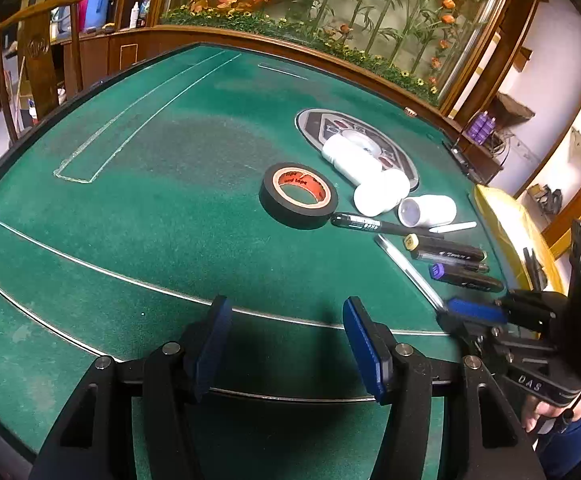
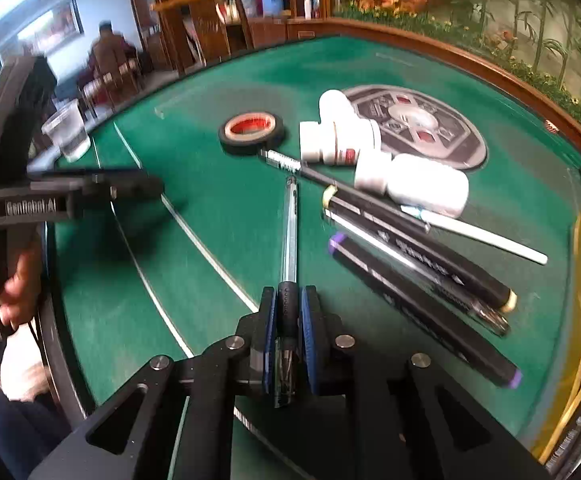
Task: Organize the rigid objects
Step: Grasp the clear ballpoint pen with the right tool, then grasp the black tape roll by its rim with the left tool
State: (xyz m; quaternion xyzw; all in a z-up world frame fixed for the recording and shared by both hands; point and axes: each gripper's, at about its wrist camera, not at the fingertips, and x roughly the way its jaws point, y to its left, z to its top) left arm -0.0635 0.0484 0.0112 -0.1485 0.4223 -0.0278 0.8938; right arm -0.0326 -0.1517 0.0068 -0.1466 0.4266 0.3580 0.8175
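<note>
My right gripper [image 2: 289, 304] is shut on a clear ballpoint pen [image 2: 290, 232] by its black grip, the pen pointing away over the green felt; the same pen shows in the left wrist view [image 1: 408, 270]. My left gripper [image 1: 286, 336] is open and empty above bare felt. To its right lie a black tape roll [image 1: 298, 194], three white bottles [image 1: 382, 192], black markers [image 1: 450, 256] and a white stick [image 1: 452, 227]. In the right wrist view the markers [image 2: 418, 264], bottles [image 2: 422, 184] and tape [image 2: 250, 130] lie ahead.
A round patterned panel [image 1: 402, 156] is set in the felt behind the bottles. A yellow container [image 1: 510, 224] stands at the table's right edge. A clear plastic cup [image 2: 68, 130] stands at the left edge. A wooden rail and planter run behind.
</note>
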